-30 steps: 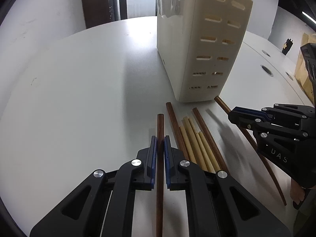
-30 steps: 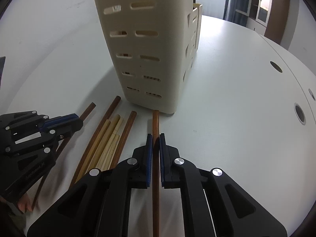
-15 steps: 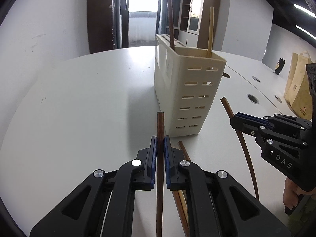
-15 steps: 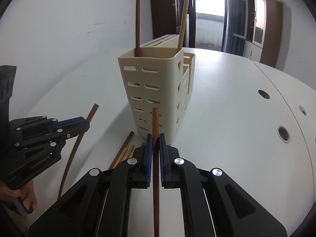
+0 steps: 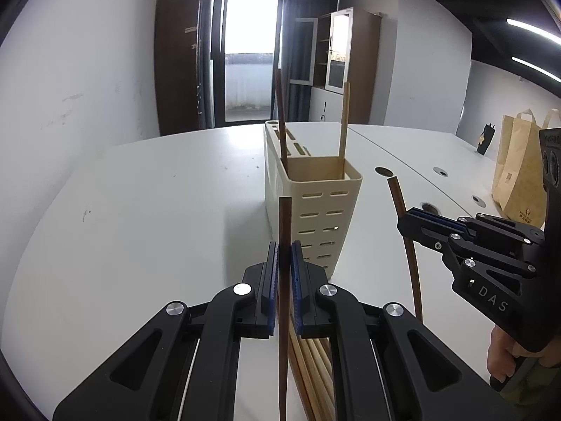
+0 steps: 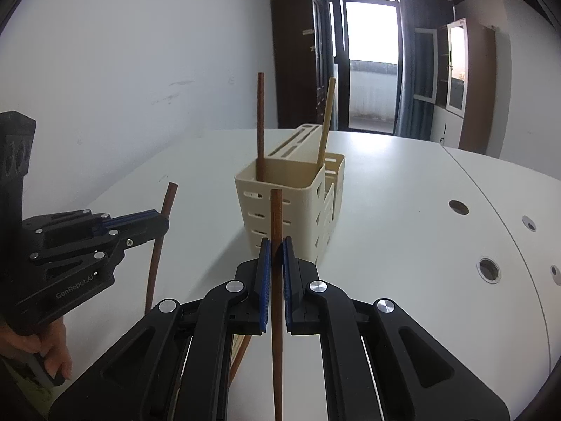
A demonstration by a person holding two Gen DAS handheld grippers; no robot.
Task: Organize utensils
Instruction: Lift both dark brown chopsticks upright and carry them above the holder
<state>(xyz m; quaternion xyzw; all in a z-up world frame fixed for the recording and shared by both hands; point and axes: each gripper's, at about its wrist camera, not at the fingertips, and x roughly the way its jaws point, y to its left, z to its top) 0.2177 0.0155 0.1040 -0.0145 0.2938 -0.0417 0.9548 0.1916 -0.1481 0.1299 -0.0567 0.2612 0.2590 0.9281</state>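
My left gripper (image 5: pixel 284 245) is shut on a dark brown chopstick (image 5: pixel 284 221), whose tip rises in front of the cream utensil holder (image 5: pixel 315 210). My right gripper (image 6: pixel 276 242) is shut on another dark brown chopstick (image 6: pixel 275 210), held lengthwise between the blue pads. Each gripper shows in the other's view: the right one (image 5: pixel 406 219) with its stick (image 5: pixel 410 259), the left one (image 6: pixel 159 222) with its stick (image 6: pixel 156 263). Inside the holder (image 6: pixel 280 207) stand a dark chopstick (image 6: pixel 260 126) and a pale one (image 6: pixel 326 122). Loose pale and dark chopsticks (image 5: pixel 315 368) lie on the white table (image 5: pixel 157 210) under my left gripper.
A brown paper bag (image 5: pixel 519 172) stands at the far right of the table. Round cable holes (image 6: pixel 489 270) dot the table on the right. A hand (image 5: pixel 505 354) grips the right tool's handle. White wall to the left, door and cabinets behind.
Both grippers have risen off the table with their chopsticks and tipped up toward level; the holder's open top and the room behind have come into view. The loose sticks stay on the table.
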